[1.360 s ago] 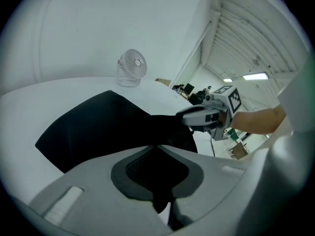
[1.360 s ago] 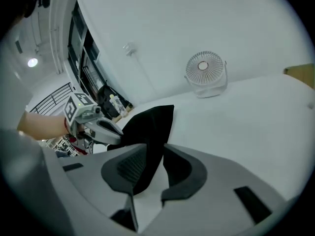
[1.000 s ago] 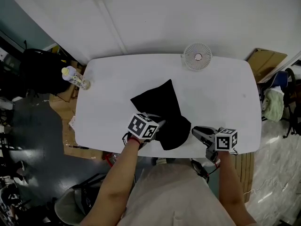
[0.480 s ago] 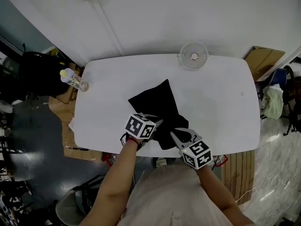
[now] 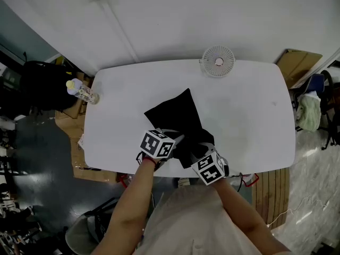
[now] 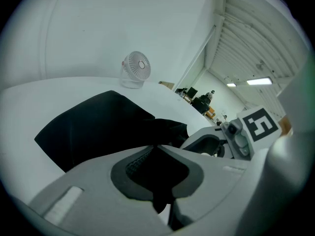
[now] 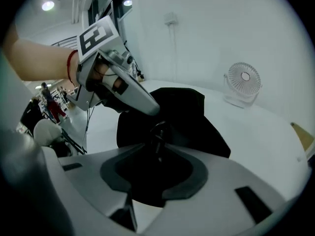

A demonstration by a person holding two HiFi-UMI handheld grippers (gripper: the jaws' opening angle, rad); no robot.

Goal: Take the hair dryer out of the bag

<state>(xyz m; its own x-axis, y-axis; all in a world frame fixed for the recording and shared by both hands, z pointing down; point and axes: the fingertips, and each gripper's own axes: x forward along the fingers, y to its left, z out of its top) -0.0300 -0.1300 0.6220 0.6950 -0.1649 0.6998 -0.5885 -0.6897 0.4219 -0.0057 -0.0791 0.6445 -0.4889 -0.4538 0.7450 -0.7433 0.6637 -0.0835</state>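
Your left tool (image 6: 155,147) pinches the soft black fabric bag (image 5: 178,113) | right tool (image 7: 157,149) just arrived, jaws parting round fabric, gripping nothing | reach-in ready.

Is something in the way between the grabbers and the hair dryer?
Yes, the cloth of the black bag. It hides the hair dryer completely. The left gripper is shut on the bag's near edge. The right gripper, whose jaws have just been opening, has dark bag cloth between them.
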